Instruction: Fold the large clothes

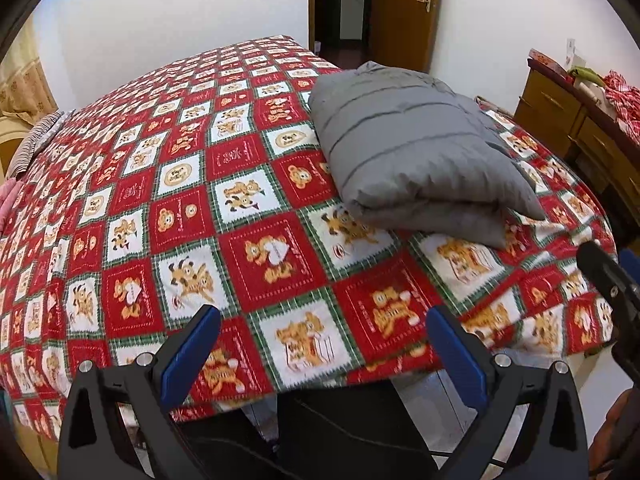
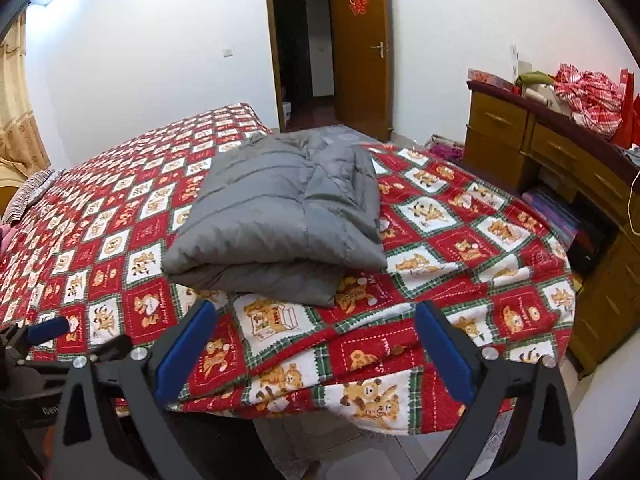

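Note:
A grey quilted jacket (image 1: 412, 152) lies folded into a thick bundle on the bed (image 1: 160, 184), near its right front corner. In the right wrist view the same jacket (image 2: 280, 208) sits straight ahead, beyond the fingers. My left gripper (image 1: 324, 336) hangs open over the bed's front edge, well short of the jacket, nothing between its blue pads (image 1: 188, 356). My right gripper (image 2: 316, 328) is open too, above the front edge of the bed (image 2: 480, 240), empty. The left gripper (image 2: 48, 330) shows at the far left of the right wrist view.
The bed wears a red, white and green bear-print cover. A wooden dresser (image 2: 560, 160) with red checked cloth (image 2: 592, 96) on top stands to the right. An open brown door (image 2: 360, 48) is at the back. Striped pillows (image 1: 36, 140) lie far left.

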